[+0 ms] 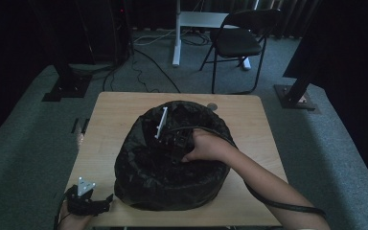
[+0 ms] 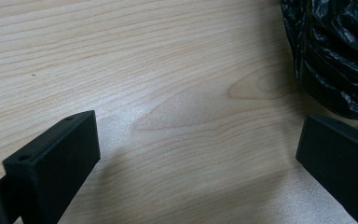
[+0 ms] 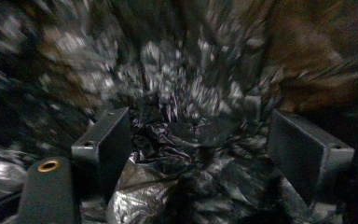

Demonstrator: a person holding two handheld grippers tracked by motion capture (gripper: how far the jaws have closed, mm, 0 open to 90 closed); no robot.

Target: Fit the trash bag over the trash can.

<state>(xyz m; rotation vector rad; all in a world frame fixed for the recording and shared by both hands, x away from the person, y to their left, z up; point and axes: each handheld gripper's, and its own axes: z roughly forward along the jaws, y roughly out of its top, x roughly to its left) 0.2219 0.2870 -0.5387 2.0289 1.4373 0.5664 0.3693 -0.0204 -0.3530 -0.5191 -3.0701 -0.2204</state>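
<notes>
While the right hand (image 1: 210, 146) reaches down into the big black plastic bag (image 1: 148, 167), the left gripper (image 1: 87, 203) rests low at the near left corner of the wooden table (image 1: 110, 124), just beside the bag's lower left side. The bag sits in the middle of the table, round and wide, with its mouth turned up and its crumpled film shining a little. From above, the right gripper (image 1: 177, 139) is inside the bag's opening, with its grey plate (image 1: 161, 122) standing near the far left rim and its cable (image 1: 278, 205) trailing back over the near right edge of the table. In the right gripper view the two jaws stand wide apart, and between them lies wrinkled black film (image 3: 186, 140); the picture is blurred, so I cannot say for sure if the pads touch the film, but they seem not to press on it. In the left gripper view the jaws of the left gripper (image 2: 198, 154) are also spread wide, holding nothing, with only bare wood between them, and a fold of the bag (image 2: 335, 51) shows at the upper right, close to one jaw. Behind the table a dark folding chair (image 1: 237, 43) stands on the grey carpet.
</notes>
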